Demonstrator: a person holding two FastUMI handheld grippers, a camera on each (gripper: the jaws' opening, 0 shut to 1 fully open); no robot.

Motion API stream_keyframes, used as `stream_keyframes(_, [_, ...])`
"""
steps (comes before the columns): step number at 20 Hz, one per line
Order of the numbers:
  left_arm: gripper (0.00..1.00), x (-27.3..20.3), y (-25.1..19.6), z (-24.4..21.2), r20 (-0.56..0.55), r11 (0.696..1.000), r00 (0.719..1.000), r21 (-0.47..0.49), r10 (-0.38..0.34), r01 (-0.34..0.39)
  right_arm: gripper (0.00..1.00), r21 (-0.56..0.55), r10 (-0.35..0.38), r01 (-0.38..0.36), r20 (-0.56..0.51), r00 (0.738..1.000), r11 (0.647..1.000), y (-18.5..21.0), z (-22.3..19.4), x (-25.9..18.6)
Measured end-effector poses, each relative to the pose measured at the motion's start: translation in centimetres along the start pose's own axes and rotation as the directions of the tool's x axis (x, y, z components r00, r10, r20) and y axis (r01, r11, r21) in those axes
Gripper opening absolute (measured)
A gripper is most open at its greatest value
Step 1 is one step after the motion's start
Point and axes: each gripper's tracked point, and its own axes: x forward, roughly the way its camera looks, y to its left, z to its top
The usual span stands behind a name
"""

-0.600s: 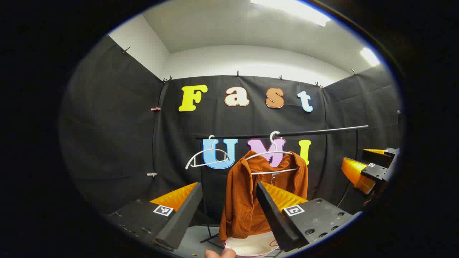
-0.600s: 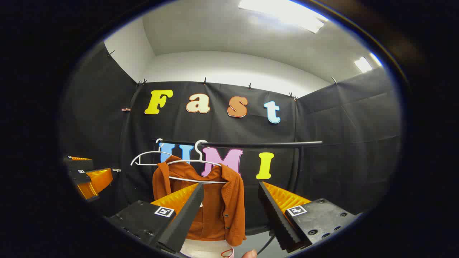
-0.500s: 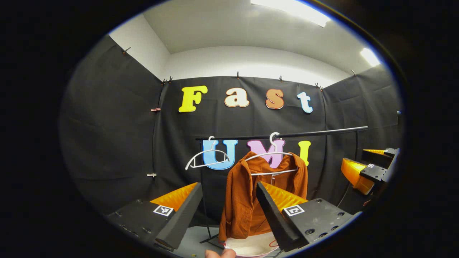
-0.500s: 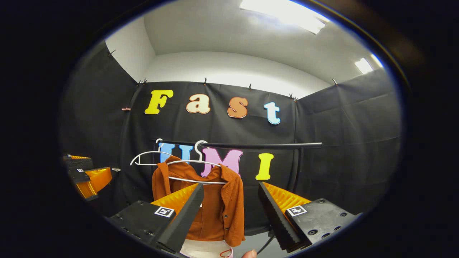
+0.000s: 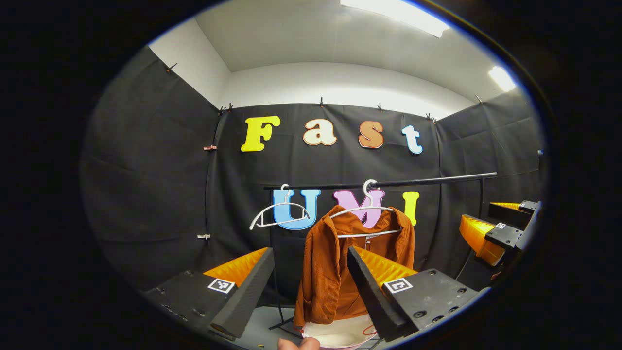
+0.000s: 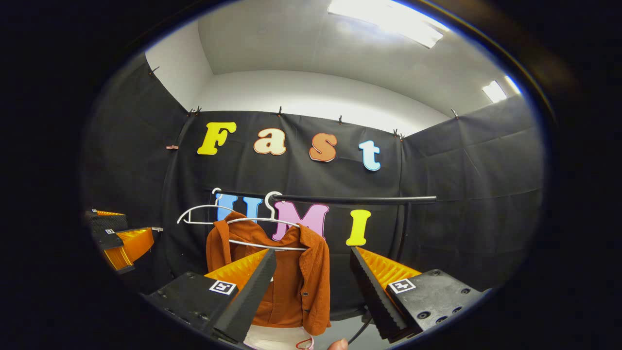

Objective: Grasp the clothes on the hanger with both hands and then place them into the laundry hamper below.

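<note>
Two white hangers hook over the black rail (image 5: pixel 388 183): ahead and left of the left gripper's (image 5: pixel 311 287) jaws the empty hanger (image 5: pixel 279 214) hangs bare, and just right of it the second hanger (image 5: pixel 367 214) carries the rust-orange shirt (image 5: pixel 325 272). The shirt hangs long axis vertical, straight ahead of the left gripper's jaws and well clear of them, its lower hem just above the pale rim of the laundry hamper (image 5: pixel 340 335). Both pairs of jaws stand spread wide with nothing between them. Farther right, the right gripper (image 6: pixel 311 291) faces the same shirt (image 6: pixel 291 287), which lies ahead and slightly left of its jaws. Neither gripper looks clearly nearer. The coming move likely needs both to travel forward, the left toward the shirt's left shoulder and the right toward its right front panel, before any closing.
</note>
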Motion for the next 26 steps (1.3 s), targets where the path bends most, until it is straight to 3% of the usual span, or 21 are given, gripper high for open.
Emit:
stream_keyframes(11, [0.96, 3.9, -2.2, -1.1, 0.002, 0.999, 0.999, 0.007, -0.05, 0.05, 0.97, 0.001, -0.003, 0.003, -0.022, 1.0, 1.0, -0.2, -1.6, 2.3])
stream_keyframes(16, [0.96, 10.0, -5.2, -2.2, 0.004, 0.997, 0.997, -0.022, -0.077, 0.077, 0.98, 0.009, 0.02, -0.02, -0.028, 0.999, 1.0, -0.3, -4.7, 8.6])
stream_keyframes(26, [0.96, 25.0, -5.9, -9.3, -0.07, 0.999, 0.997, 0.04, 0.032, -0.029, 0.98, 0.071, 0.092, -0.084, -0.11, 0.99, 0.994, -0.3, -13.1, 18.7])
